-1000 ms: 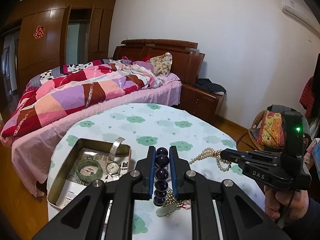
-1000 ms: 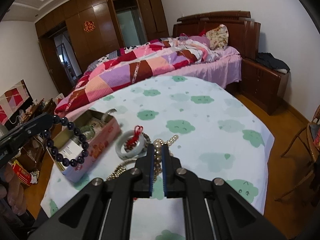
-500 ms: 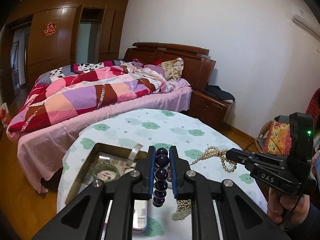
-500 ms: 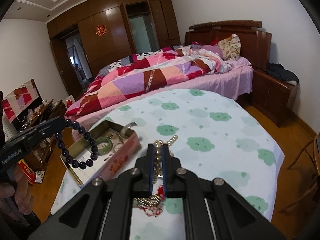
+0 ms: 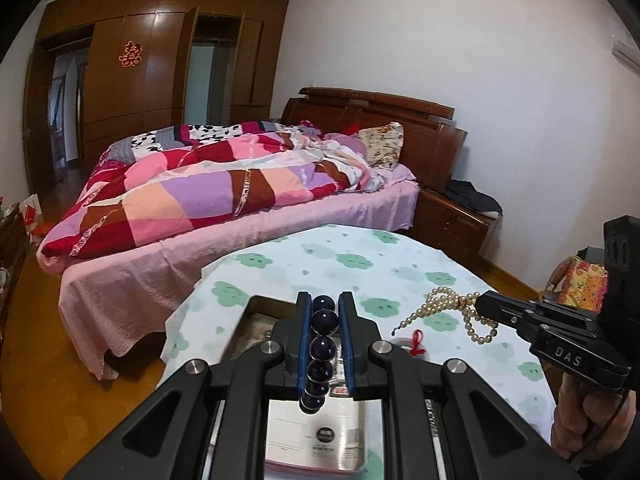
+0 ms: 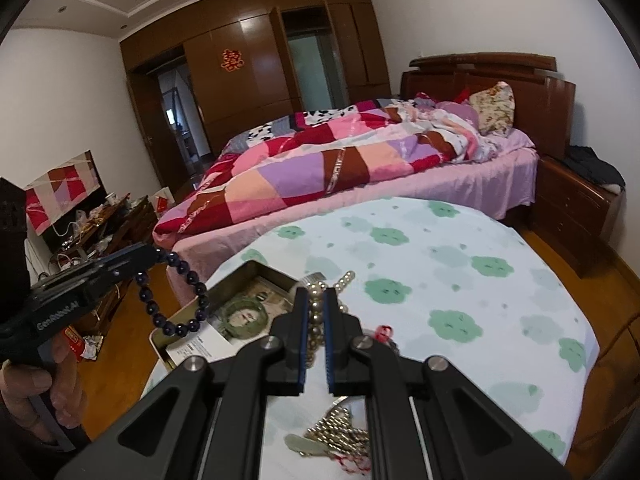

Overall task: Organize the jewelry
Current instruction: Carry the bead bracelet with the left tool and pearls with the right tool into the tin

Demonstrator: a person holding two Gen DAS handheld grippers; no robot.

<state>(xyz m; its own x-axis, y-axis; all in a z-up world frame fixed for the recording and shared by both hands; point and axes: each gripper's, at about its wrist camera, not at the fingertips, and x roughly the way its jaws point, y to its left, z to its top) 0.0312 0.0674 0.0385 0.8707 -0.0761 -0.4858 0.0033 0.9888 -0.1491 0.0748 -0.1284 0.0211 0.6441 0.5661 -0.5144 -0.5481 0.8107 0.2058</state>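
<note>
The left gripper (image 5: pixel 324 312) is clamping a dark bead bracelet (image 5: pixel 320 350) between its blue pads, jaws nearly together; the strand is hanging in a loop below them in the right wrist view, so it is being carried clear of the bench (image 5: pixel 400 264) rather than dragged across the cloud-print cloth. The right gripper (image 6: pixel 316 312) is pinching a pearl necklace (image 5: pixel 452 304) the same way, almost fully closed on a few beads, with the rest of the string dangling from its tip at about 4 o'clock of the left gripper.

Both pieces are being held by a short section only, probably because a loose strand is easiest to lower coil by coil into a container. That container, an open metal tin (image 6: pixel 248 270), is sitting at the bench's near-left edge, at roughly 10 o'clock from the right gripper's tips. A green bangle (image 6: pixel 244 314) is already lying inside it on printed paper, so the tin seems to be the collecting place. More trinkets, including a red-knotted charm (image 5: pixel 418 342) and a pale chain cluster (image 6: pixel 336 434), are still waiting on the cloth.
</note>
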